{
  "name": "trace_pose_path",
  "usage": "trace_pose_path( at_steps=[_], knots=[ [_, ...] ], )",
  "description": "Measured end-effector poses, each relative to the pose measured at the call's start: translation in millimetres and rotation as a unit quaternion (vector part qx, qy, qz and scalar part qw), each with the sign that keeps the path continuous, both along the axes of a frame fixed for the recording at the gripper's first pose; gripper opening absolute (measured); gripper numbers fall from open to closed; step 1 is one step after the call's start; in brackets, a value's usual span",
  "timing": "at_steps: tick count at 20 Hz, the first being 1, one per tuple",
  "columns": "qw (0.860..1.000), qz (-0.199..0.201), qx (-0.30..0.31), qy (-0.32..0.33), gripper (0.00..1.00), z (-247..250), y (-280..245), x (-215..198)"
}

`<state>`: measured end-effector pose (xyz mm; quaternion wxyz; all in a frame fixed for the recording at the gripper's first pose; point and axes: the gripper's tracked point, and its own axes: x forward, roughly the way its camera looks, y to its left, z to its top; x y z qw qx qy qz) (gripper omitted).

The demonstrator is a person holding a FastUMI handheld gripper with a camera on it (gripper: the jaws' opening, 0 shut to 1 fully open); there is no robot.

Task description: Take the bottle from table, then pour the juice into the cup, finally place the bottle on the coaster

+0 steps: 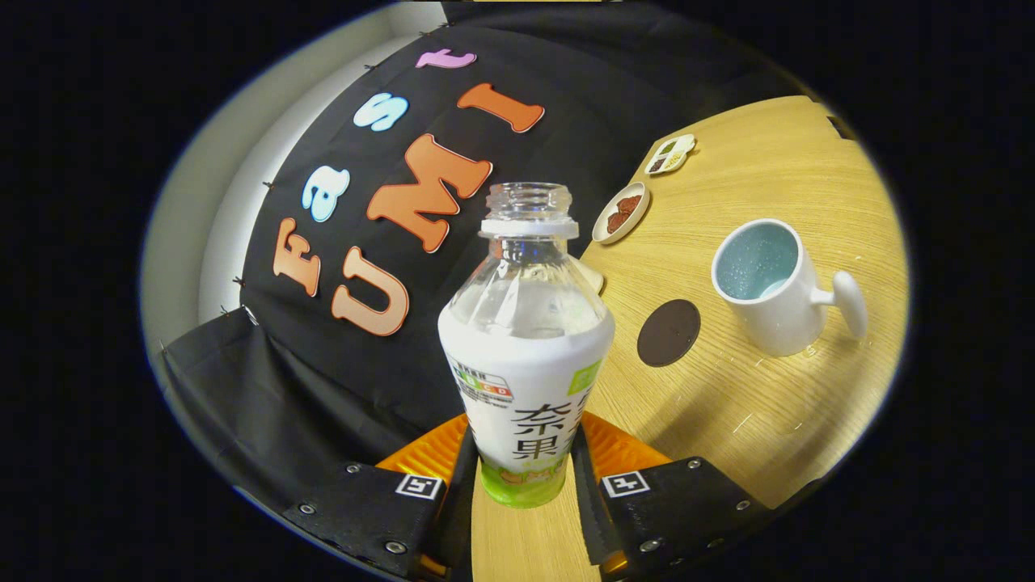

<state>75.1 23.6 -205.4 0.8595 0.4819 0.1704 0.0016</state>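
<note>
An uncapped clear bottle (525, 347) with a white and green label sits between my two fingers, and my gripper (524, 477) is shut on its lower part. The view is rolled, so the bottle is tilted relative to the wooden table (776, 420). Its neck looks clear; the liquid level is hard to tell. A white cup (772, 283) with a pale blue inside and a knobbed handle stands beyond the fingers to the right, apart from the bottle. A dark round coaster (668, 332) lies on the table between the bottle and the cup.
A small oval dish (621, 212) with brown pieces and a small divided dish (671, 153) lie farther off along the table's edge by the black cloth wall (323, 380).
</note>
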Motion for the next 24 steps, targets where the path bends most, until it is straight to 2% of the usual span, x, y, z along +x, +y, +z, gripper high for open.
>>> trace_pose_path(
  at_steps=[9, 14, 24],
  knots=[
    [0.997, -0.013, 0.075, 0.009, 0.57, -3, -7, 8],
    [0.996, -0.012, 0.091, 0.013, 0.57, -3, -9, 10],
    [0.985, -0.009, 0.172, -0.005, 0.57, 12, 2, 24]
  ],
)
